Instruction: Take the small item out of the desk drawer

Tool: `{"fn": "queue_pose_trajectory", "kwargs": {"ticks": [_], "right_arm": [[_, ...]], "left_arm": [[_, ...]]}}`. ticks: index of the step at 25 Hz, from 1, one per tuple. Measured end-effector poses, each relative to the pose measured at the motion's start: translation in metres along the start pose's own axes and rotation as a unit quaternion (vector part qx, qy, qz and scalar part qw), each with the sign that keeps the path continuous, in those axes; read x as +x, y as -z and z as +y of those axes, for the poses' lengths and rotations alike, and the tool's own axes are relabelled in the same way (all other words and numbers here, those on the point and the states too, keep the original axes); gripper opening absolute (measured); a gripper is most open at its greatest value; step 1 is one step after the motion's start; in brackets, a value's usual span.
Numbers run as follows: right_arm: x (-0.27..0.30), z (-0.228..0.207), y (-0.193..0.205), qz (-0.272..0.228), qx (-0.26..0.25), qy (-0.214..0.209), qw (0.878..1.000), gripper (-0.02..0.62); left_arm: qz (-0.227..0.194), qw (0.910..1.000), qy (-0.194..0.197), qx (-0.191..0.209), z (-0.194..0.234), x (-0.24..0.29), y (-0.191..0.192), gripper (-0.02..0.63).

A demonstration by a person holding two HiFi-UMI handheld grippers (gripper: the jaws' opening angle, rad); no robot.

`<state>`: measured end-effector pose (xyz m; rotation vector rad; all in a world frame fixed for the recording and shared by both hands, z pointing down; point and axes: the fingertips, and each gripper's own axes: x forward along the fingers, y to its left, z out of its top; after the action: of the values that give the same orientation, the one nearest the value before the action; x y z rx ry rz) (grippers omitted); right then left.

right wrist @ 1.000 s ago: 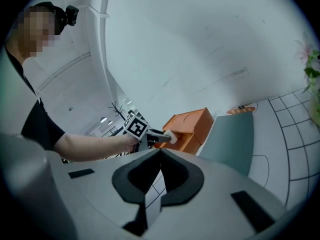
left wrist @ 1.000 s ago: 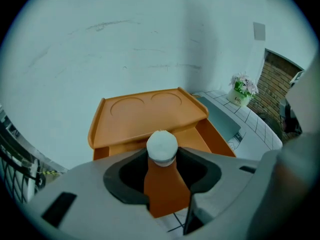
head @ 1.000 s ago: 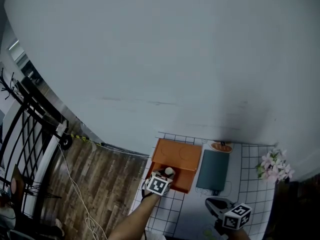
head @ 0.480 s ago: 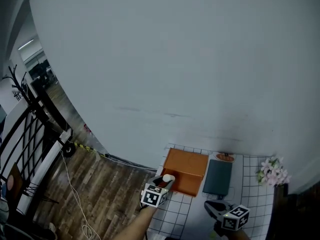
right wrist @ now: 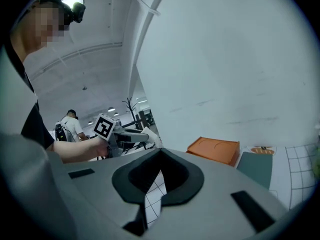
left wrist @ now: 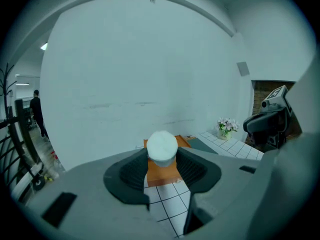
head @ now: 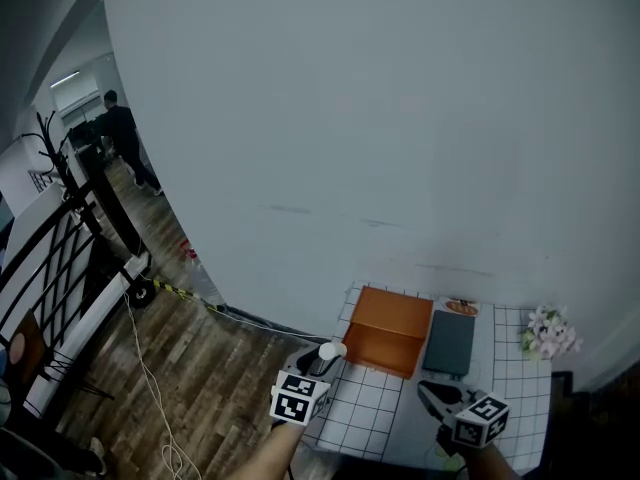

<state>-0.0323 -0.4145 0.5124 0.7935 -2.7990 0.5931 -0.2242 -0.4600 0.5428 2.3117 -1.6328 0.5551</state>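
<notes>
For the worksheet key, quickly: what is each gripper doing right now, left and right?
Left gripper: closed on the small white item.
Right gripper: closed, with nothing between its jaws.

small item [left wrist: 162, 146]: white, short and round, domed cap slightly wider than the body under it. It sits upright between the pads of the left hand-held gripper [left wrist: 162, 158], with both pads on its sides and the cap sticking out past the fingertips. In the head view it's the white blob [head: 331, 350] at that hand-held gripper's tip, off the tabletop [head: 370, 418].

desk drawer unit [head: 392, 330]: flat orange rectangular box on the white gridded tabletop. It is ahead of and below the left hand-held gripper, clear of the small item. The right gripper view shows shallow round recesses in its top [right wrist: 215, 149]. Can't tell if the drawer is open or shut.
</notes>
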Motion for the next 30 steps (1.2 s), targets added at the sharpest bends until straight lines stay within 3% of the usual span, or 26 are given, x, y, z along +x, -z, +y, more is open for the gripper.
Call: {"fn": "queue_pose_trajectory", "kwargs": {"ticks": [10, 16, 25, 30], "right_arm": [[-0.025, 0.041, -0.036, -0.054, -0.019, 0.004, 0.998, 0.003], [-0.041, 0.033, -0.058, -0.076, -0.031, 0.0, 0.997, 0.003], [-0.096, 0.017, -0.106, -0.15, -0.078, 0.023, 0.985, 0.004], [-0.105, 0.014, -0.109, -0.174, -0.084, 0.027, 0.981, 0.003]], "left_arm": [[-0.057, 0.9983, 0.01, 0.006, -0.014, -0.077, -0.023, 0.184], [-0.087, 0.9961, -0.004, -0.015, -0.023, -0.106, -0.044, 0.184], [-0.119, 0.9918, -0.047, 0.004, -0.033, -0.128, -0.074, 0.184], [-0.139, 0.9885, -0.057, -0.017, -0.044, -0.148, -0.08, 0.184]]}}
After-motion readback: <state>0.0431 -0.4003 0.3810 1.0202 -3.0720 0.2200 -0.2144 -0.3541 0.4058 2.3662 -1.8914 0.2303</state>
